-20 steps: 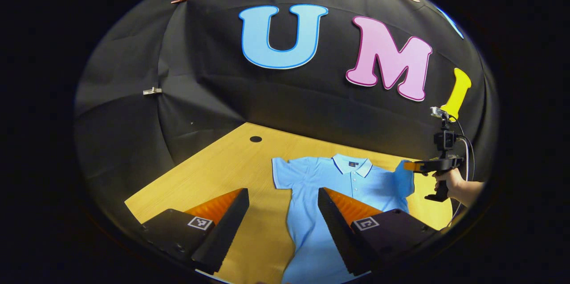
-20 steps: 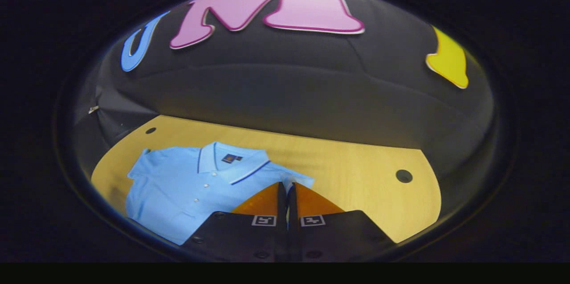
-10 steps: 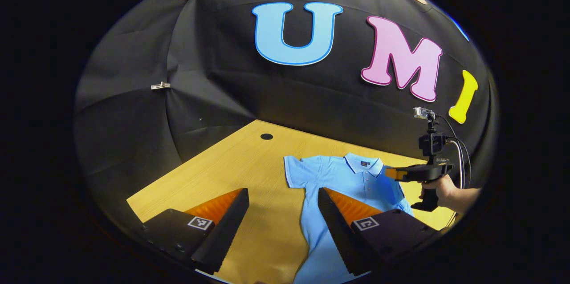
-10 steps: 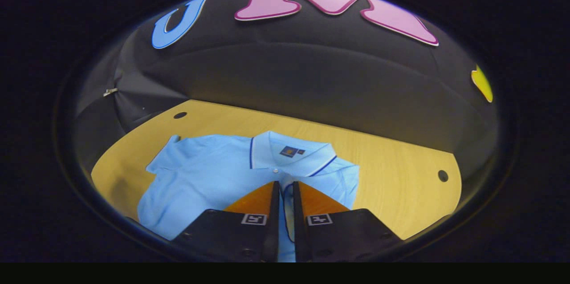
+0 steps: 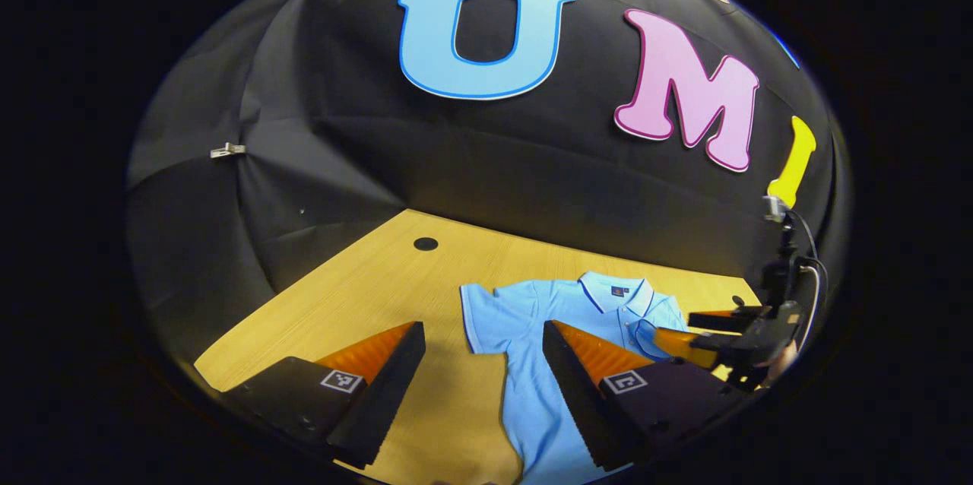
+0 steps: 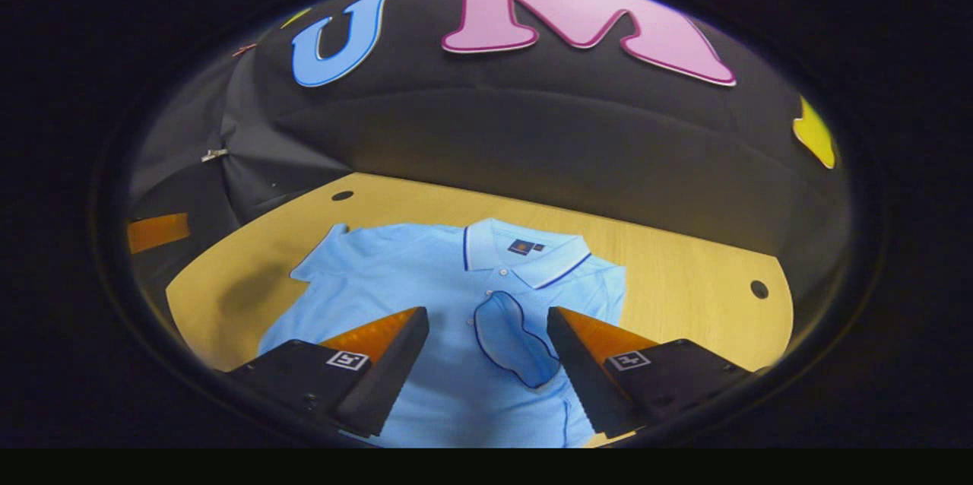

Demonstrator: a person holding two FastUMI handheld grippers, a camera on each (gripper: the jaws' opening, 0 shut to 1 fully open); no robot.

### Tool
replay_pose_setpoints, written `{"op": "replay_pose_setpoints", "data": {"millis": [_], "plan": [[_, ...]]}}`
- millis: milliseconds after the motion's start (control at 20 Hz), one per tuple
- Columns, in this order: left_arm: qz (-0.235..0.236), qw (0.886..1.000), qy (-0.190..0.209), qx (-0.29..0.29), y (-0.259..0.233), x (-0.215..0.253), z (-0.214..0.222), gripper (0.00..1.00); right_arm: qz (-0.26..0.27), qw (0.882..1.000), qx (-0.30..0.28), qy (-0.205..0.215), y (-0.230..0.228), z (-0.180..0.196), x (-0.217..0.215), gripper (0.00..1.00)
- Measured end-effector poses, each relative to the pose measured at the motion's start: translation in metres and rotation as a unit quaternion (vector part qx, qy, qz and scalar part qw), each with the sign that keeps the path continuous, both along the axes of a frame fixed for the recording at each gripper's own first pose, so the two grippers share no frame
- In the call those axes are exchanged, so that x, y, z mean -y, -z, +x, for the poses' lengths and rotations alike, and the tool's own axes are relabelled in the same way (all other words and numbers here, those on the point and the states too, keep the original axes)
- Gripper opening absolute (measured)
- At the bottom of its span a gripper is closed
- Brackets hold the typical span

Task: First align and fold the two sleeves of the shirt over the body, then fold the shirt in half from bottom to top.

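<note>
One sleeve folded in — the other still spread flat on the desk point(image 5: 365, 295).

Unfolded sleeve point(image 5: 480, 312) of the shirt point(image 6: 426, 295) is seen just ahead-right of the left hand-held gripper point(image 5: 483, 363), fingers apart, empty — the nearer one; right hand-held gripper point(image 6: 486, 352) is held spread wide over the folded sleeve point(image 6: 508, 339).

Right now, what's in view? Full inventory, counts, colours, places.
shirt: one, light blue with a dark-trimmed collar, lying flat on the table, collar toward the wall.
folded sleeve: one, light blue, laid over the shirt's chest between the right gripper's fingers.
other sleeve: one, light blue, spread out flat on the table.
table: one, light wood, under the shirt.
table holes: three, dark, round, near the table's far edge and corners.
wall clip: one, silvery, on the black cloth.
left gripper: one, fingers open above the table.
right gripper: one, fingers open above the shirt.
</note>
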State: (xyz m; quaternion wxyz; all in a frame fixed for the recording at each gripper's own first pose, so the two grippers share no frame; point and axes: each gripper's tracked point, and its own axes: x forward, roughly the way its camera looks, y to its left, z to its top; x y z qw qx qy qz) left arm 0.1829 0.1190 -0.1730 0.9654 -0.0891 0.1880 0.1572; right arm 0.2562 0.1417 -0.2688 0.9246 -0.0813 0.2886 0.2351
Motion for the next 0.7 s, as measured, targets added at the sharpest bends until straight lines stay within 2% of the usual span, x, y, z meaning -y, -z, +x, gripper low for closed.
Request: {"op": "replay_pose_setpoints", "data": {"millis": [200,300,400,500,600,700], "plan": [[0.003,1.000,0.016,-0.018,0.024,-0.016,0.049,0.99,0.035,0.998,0.002,0.056,-0.021,-0.023,0.040,0.98],[-0.004,0.999,0.021,-0.023,0.040,-0.022,0.074,0.99,0.030,0.997,0.007,0.074,-0.020,-0.030,0.066,0.98],[-0.006,0.999,0.026,-0.034,0.061,-0.031,0.101,0.99,0.006,0.997,0.019,0.079,-0.022,-0.035,0.093,0.95],[-0.003,0.998,0.027,-0.055,0.081,-0.038,0.124,0.99,-0.018,0.996,0.025,0.084,-0.024,-0.044,0.118,0.98],[0.000,0.998,0.019,-0.066,0.096,-0.048,0.143,0.99,-0.007,0.996,0.006,0.090,-0.023,-0.059,0.128,0.98],[-0.017,0.998,0.012,-0.067,0.109,-0.052,0.159,0.99,-0.012,0.996,-0.004,0.087,-0.019,-0.070,0.140,0.98]]}}
